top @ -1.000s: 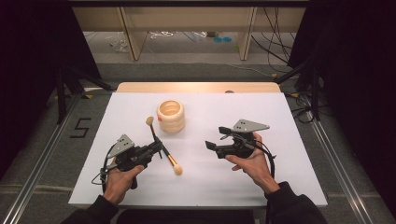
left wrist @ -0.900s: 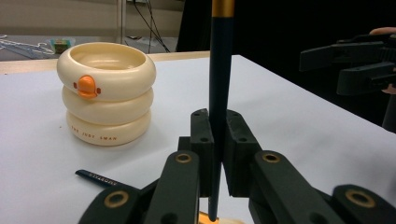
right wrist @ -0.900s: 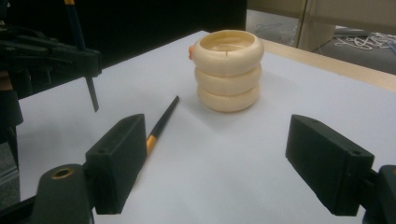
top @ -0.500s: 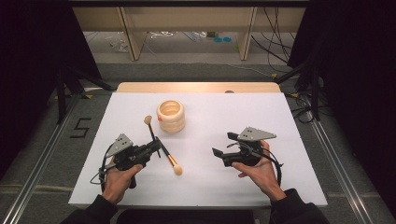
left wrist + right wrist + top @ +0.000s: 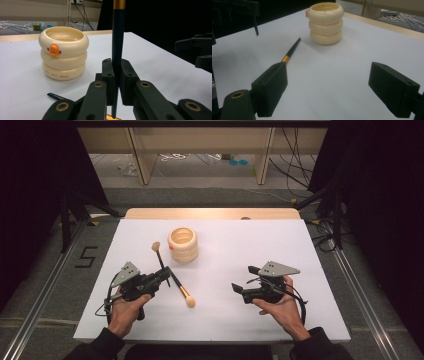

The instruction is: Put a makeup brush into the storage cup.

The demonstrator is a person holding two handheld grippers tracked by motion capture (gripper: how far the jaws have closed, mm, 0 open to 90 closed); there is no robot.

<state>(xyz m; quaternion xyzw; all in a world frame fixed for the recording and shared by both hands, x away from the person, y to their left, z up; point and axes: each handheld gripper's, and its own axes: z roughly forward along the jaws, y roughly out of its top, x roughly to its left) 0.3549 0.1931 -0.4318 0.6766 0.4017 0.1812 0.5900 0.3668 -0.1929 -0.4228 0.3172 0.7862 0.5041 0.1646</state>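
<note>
We see the left hand-held gripper [image 5: 159, 277] clamped on the dark handle of a makeup brush [image 5: 158, 254], whose long axis runs away from the person, bristle tip toward the counter's [image 5: 280, 250] far edge, just beside the cream ringed holder [image 5: 183, 244]. A 2nd brush [image 5: 180, 289] lies diagonally near it. The right hand-held gripper [image 5: 242, 282] stands wide with nothing between its jaws, which have just been opening.
</note>
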